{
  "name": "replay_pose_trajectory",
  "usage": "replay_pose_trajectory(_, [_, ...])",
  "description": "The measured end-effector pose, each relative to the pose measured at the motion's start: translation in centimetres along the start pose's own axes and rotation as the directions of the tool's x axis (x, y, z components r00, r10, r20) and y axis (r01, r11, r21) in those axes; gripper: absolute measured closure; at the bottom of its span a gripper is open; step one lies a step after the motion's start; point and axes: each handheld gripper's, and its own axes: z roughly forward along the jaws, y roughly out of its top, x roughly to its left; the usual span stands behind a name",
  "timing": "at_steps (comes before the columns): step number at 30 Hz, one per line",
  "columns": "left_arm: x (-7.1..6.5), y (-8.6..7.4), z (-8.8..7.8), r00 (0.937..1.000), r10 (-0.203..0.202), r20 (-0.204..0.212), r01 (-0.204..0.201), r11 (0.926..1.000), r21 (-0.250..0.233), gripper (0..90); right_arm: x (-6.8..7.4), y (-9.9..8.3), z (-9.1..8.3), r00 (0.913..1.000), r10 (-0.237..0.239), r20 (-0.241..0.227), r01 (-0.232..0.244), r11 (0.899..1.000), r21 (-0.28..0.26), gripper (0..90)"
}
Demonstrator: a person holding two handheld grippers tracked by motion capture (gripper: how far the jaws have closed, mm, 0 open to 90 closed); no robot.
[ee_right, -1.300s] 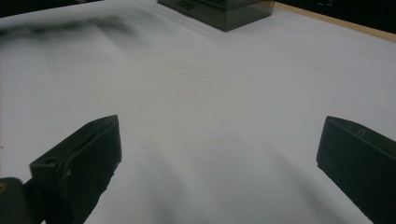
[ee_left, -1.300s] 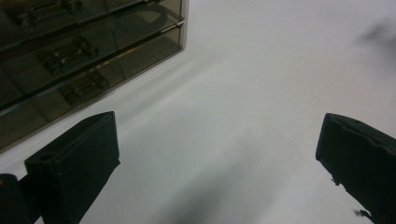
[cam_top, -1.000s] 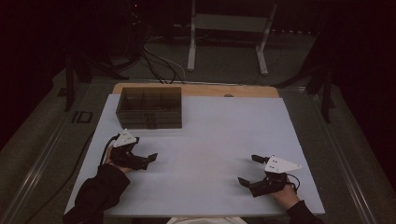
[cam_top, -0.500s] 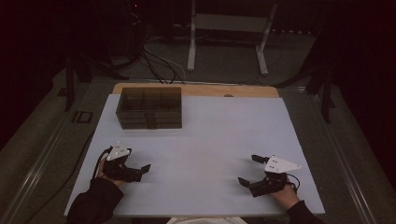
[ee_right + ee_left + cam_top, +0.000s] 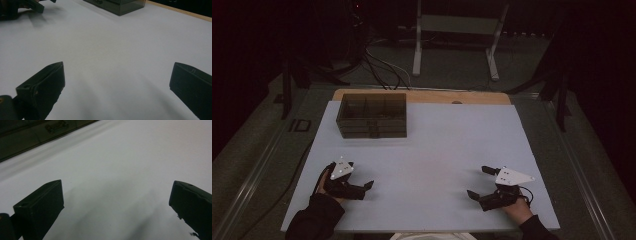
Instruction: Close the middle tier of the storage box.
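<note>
- The left gripper [image 5: 362, 187] sits in the lower left of the high view, black and blocky, topped by a pale three-cornered plate; its jaws are spread apart and hold nothing.
- In the left gripper view the same jaws rise as two matte black slabs with squared tips at the bottom corners, bare white surface between them.
- The right gripper [image 5: 479, 182] sits in the lower right of the high view, also black with a pale pointed plate, a thin cable curling by the hand; its jaws are released, spread wide and empty.
- In the right gripper view its two dark, flat-faced jaws stand far apart over the sheet.
- A compartment box [image 5: 372, 115] of dark, smoky see-through plastic, low and rectangular with inner dividers and a small latch on its front wall, rests in the upper left part of the desk, well apart from both grippers.
- The desk [image 5: 437, 150] carries a smooth, matte white sheet; a strip of light wood shows along its far edge.
- Beyond it the room is dim: a greyish floor, dark cables [image 5: 382, 65] trailing at the upper left, and a pale metal stand [image 5: 457, 30] with two legs at the top centre.
</note>
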Motion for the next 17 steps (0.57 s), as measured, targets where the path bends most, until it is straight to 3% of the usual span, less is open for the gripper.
replay_pose_trajectory(17, [0.07, -0.06, 0.04, 0.9997, -0.021, 0.015, 0.021, 0.9998, -0.004, 1.1, -0.05, -0.06, 0.01, 0.9999, 0.000, 0.014, 0.000, 1.000, 0.002, 0.0])
